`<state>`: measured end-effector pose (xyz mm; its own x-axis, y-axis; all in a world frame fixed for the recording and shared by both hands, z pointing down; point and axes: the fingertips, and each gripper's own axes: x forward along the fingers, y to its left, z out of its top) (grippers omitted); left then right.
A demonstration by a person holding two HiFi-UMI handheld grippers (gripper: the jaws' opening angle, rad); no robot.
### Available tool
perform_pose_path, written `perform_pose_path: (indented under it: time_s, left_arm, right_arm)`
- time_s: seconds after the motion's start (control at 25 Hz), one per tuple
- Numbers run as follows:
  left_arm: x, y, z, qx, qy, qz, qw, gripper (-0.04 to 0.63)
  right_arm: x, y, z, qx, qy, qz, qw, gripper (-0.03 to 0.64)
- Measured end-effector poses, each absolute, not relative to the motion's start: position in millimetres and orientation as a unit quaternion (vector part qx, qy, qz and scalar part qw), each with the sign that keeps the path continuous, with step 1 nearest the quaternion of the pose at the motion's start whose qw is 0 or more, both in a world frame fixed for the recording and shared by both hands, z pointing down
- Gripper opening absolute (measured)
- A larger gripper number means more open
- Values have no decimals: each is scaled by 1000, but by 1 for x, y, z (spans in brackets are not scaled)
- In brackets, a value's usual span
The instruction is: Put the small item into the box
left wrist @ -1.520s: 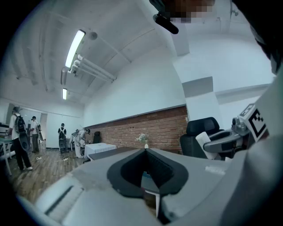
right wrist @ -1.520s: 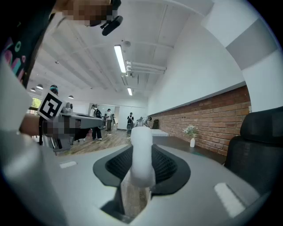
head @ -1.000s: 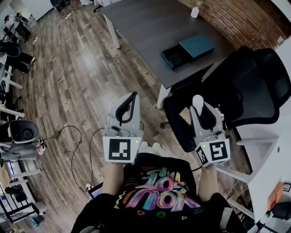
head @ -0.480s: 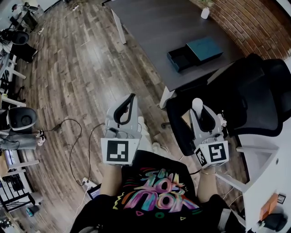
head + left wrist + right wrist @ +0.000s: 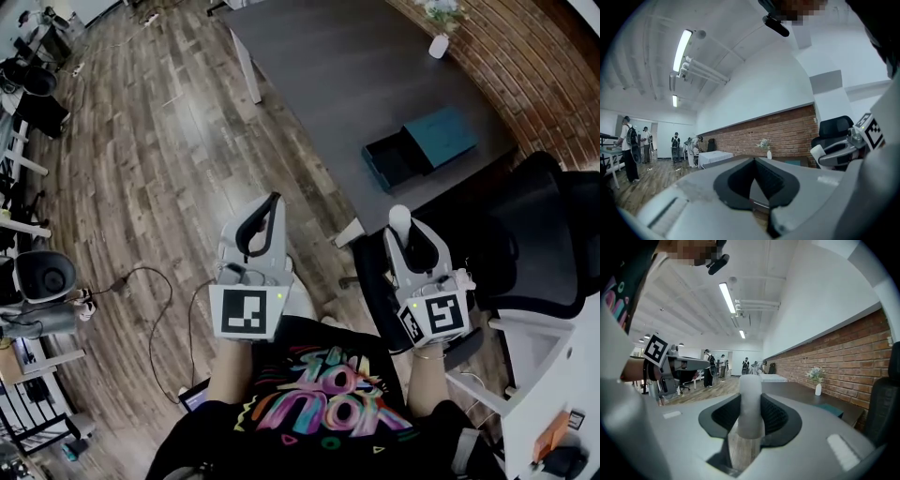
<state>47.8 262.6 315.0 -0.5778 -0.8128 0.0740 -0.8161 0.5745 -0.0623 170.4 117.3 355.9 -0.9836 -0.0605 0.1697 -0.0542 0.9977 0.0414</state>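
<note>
Right gripper [image 5: 405, 234] is clamped on the item [image 5: 399, 220], a white cylinder lying lengthwise along the jaws. The box [image 5: 441, 137] lies ahead and slightly right, well apart, at the table's [image 5: 337, 84] near edge, tray open. The right hand is nearer. Left gripper [image 5: 270, 202] is closed and empty. A chair [image 5: 553, 234] stands between person and table. Wood floor [image 5: 141, 169].

Office, desk [image 5: 356, 84], swivel chair [image 5: 553, 225] (brick wall [image 5: 525, 56])
</note>
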Motion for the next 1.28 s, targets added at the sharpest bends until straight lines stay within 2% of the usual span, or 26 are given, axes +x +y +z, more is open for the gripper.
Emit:
perform_pose_path:
  time_s: [0.32,0.6,1.28]
  left_arm:
    - [-68,251,311,474,-878,54,24,2]
    - [-130,247,317,498,-864,57,31,2]
    - [-174,224,335,524,-849,41,52,2]
  right_arm:
    - [64,104,350,57,-994,-11,89,130]
    - [13,102,356,89,-991,-1,97,132]
    - [-5,68,370,148,-981,0,127,132]
